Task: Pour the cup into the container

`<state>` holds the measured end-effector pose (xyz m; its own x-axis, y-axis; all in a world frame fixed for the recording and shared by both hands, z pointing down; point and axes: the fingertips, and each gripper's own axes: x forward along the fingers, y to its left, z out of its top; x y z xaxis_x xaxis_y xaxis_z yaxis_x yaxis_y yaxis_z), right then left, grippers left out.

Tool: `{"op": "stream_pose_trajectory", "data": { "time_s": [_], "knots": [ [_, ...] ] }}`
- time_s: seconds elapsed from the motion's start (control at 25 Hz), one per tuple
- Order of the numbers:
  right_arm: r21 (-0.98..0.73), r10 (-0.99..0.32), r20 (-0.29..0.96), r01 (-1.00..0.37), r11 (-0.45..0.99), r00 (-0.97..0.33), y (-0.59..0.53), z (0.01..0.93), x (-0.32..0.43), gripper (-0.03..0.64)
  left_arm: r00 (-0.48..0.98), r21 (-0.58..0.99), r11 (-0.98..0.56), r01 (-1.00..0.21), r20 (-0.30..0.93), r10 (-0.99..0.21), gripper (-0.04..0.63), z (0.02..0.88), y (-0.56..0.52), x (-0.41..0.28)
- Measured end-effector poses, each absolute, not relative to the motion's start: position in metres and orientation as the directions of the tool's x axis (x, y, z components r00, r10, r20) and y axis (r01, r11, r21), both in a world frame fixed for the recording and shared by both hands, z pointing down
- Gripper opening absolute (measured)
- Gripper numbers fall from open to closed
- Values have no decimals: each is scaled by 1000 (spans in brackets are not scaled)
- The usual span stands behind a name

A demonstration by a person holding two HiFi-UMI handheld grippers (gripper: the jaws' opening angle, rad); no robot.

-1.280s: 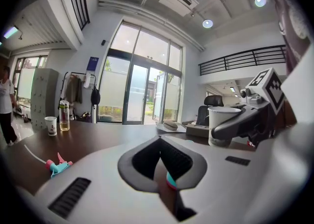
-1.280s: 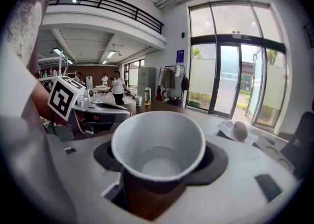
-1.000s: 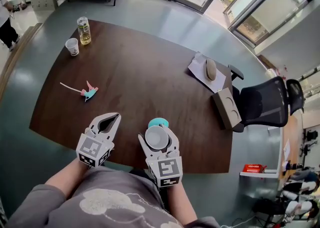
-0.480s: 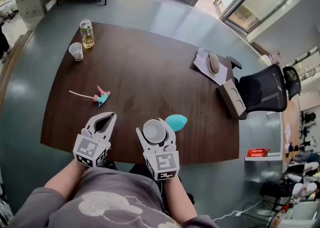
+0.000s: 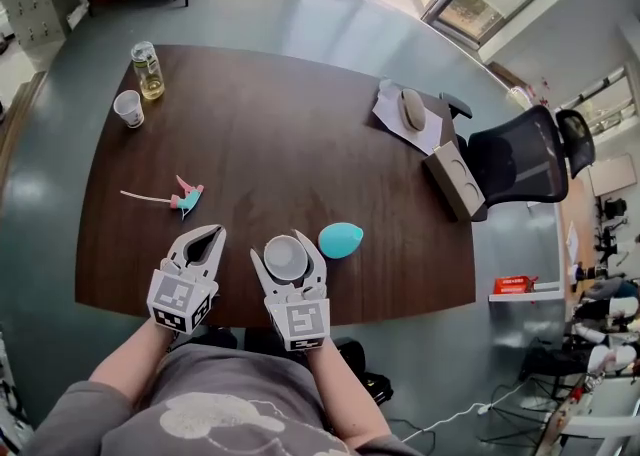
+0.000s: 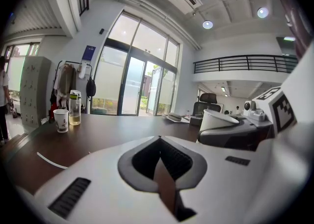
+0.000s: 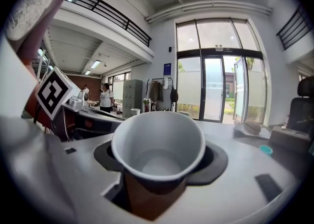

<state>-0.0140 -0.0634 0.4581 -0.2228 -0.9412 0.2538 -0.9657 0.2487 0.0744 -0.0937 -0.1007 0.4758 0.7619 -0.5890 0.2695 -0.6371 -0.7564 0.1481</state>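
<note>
My right gripper [image 5: 287,250] is shut on a white paper cup [image 5: 286,257], upright above the near edge of the brown table [image 5: 300,154]. In the right gripper view the cup [image 7: 158,142] fills the space between the jaws, and its pale bottom shows with no contents that I can make out. A teal egg-shaped object [image 5: 340,240] lies on the table just right of the cup. My left gripper [image 5: 211,234] hovers beside it on the left, shut and holding nothing [image 6: 159,142]. A glass jar of yellowish liquid [image 5: 147,70] and a second paper cup [image 5: 128,108] stand at the far left corner.
A pink and teal item with a thin stick [image 5: 183,196] lies left of centre. A mouse on a paper sheet [image 5: 410,109] and a cardboard box [image 5: 455,180] sit at the right edge. A black office chair [image 5: 525,164] stands beyond it.
Both grippers have drawn back toward the near table edge. The held cup, earlier right in front of the teal object, now sits to its left.
</note>
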Motion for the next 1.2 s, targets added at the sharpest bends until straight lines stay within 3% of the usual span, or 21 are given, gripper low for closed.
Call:
{"op": "stream_pose_trajectory", "data": {
  "time_s": [0.68, 1.2],
  "knots": [
    [15, -890, 331, -941, 338, -314, -83, 518, -19, 301, 703, 130, -705, -698, 312, -639, 6, 511, -120, -81],
    [-1, -870, 386, -944, 331, -306, -96, 547, -20, 301, 699, 154, -695, -702, 333, -633, 6, 529, -126, -80]
  ]
}}
